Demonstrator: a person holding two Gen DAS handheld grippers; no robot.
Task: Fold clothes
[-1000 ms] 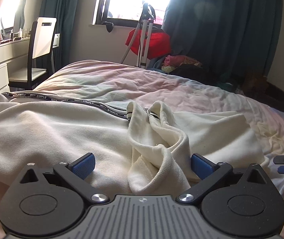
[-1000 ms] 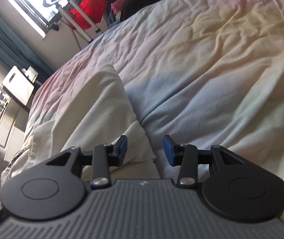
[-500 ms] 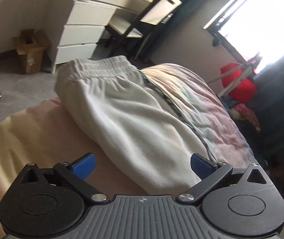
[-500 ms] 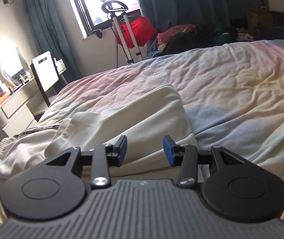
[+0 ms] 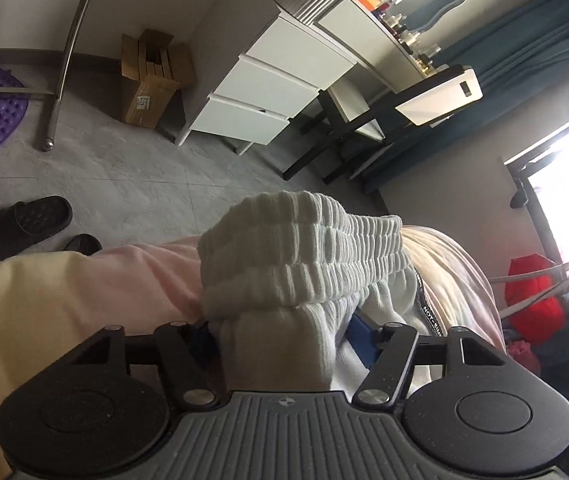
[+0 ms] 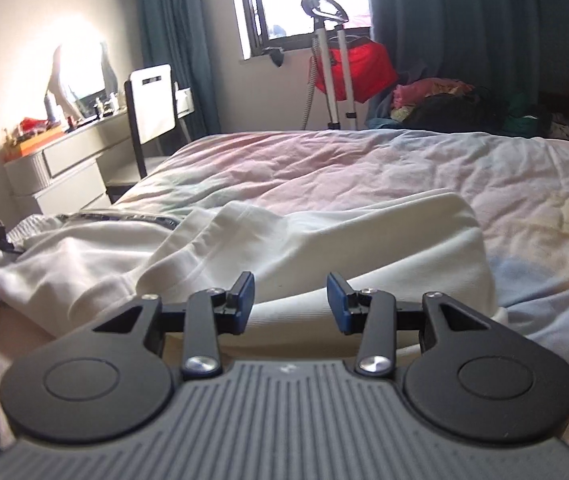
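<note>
The cream ribbed-waist sweatpants [image 6: 324, 240] lay crumpled, unfolded, on the pastel-sheeted bed [image 6: 404, 168]. The left tool [image 5: 280, 340] had just been closing, pinching the waistband; the right tool [image 6: 289, 300] hovered spread, empty. Folding remained.

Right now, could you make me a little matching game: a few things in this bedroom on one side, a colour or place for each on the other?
Things:
1. trousers
2. slippers
3. cardboard box
4. curtains

Colour or place:
A. on the grey floor, black
B. dark teal, beside the window
C. white, lying on the bed
D. brown, next to the white drawers

Pairs: 1-C, 2-A, 3-D, 4-B
</note>
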